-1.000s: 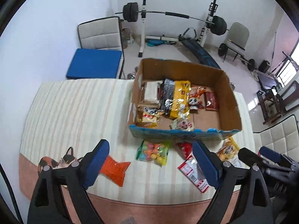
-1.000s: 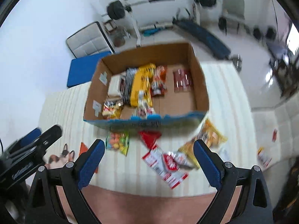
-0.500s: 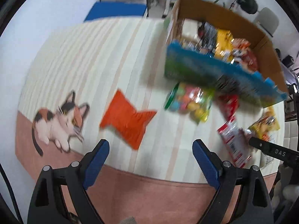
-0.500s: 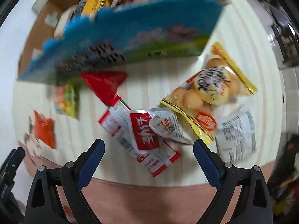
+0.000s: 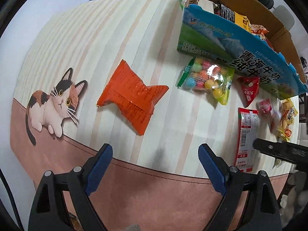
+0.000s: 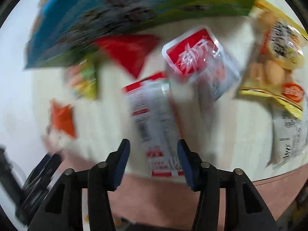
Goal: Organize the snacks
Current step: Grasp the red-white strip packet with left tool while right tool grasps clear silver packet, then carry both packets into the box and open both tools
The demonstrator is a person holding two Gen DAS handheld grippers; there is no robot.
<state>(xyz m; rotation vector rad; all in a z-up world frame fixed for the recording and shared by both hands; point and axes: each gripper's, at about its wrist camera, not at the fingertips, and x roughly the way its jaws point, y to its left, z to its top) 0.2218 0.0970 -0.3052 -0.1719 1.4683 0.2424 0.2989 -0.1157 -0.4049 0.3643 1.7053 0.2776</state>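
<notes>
Loose snacks lie on a striped tablecloth in front of a blue-fronted cardboard box (image 5: 231,40) that holds more packets. My left gripper (image 5: 155,150) hangs open and empty over the cloth's front edge, pointing down, with an orange packet (image 5: 132,98) just beyond it. Further right lie a candy bag (image 5: 206,79), a red triangular packet (image 5: 249,89) and a long red-white packet (image 5: 246,134). My right gripper (image 6: 153,146) is closing around the near end of that long packet (image 6: 156,119). A gap shows at the left pad. This view is blurred.
A red-labelled clear packet (image 6: 198,61), a yellow bag (image 6: 273,57) and a white packet (image 6: 288,134) lie at the right. A cat print (image 5: 53,104) marks the cloth's left. A brown band runs along the front edge. A black part of the other tool (image 5: 279,151) crosses the left view's right side.
Both grippers dropped from high above the box to just over the cloth. The right jaws narrowed, with the long red-white packet now between them. The left jaws kept their width.
</notes>
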